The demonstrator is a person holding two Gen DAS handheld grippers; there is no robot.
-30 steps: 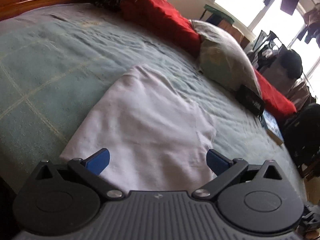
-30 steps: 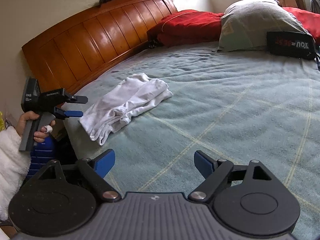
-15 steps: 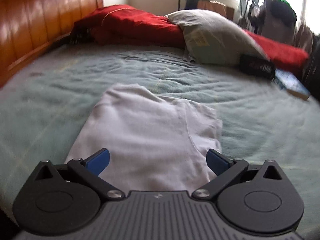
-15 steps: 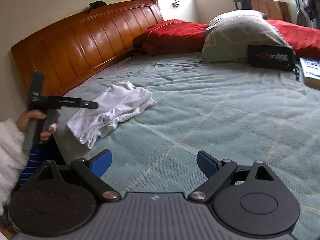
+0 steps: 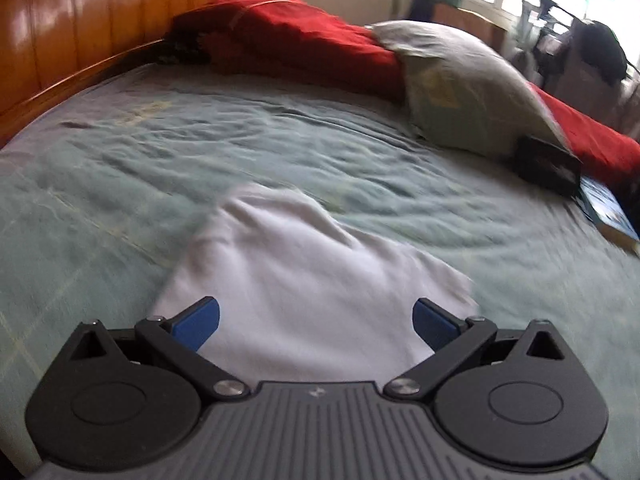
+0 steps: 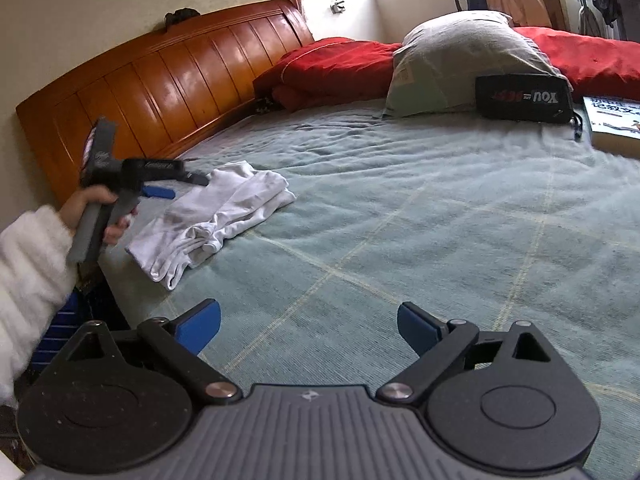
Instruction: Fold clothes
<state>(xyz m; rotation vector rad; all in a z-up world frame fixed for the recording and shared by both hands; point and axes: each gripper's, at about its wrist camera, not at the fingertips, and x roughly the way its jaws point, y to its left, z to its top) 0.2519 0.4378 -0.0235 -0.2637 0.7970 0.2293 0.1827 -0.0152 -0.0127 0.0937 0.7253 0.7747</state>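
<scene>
A white garment (image 5: 304, 280), folded into a narrow bundle, lies on the green bed cover (image 5: 120, 184) near the bed's edge. My left gripper (image 5: 316, 320) hovers just over its near end, jaws wide open with nothing pressed between the blue pads. In the right wrist view the same garment (image 6: 224, 208) sits at the left, and the left gripper (image 6: 184, 185), held by a hand in a white fluffy sleeve (image 6: 28, 264), reaches its edge on the headboard side. My right gripper (image 6: 308, 322) is open over bare cover, well to the right of the garment, with nothing between its pads.
A wooden headboard (image 6: 160, 80) runs along the left. At the far side lie a red quilt (image 6: 332, 68), a grey pillow (image 6: 460, 56), a black pouch (image 6: 524, 98) and a book (image 6: 616, 120). Green cover stretches between garment and pillow.
The left gripper moved across toward the garment and rolled, now reaching over its edge. The right gripper's jaws spread slightly wider and its view shifted a little.
</scene>
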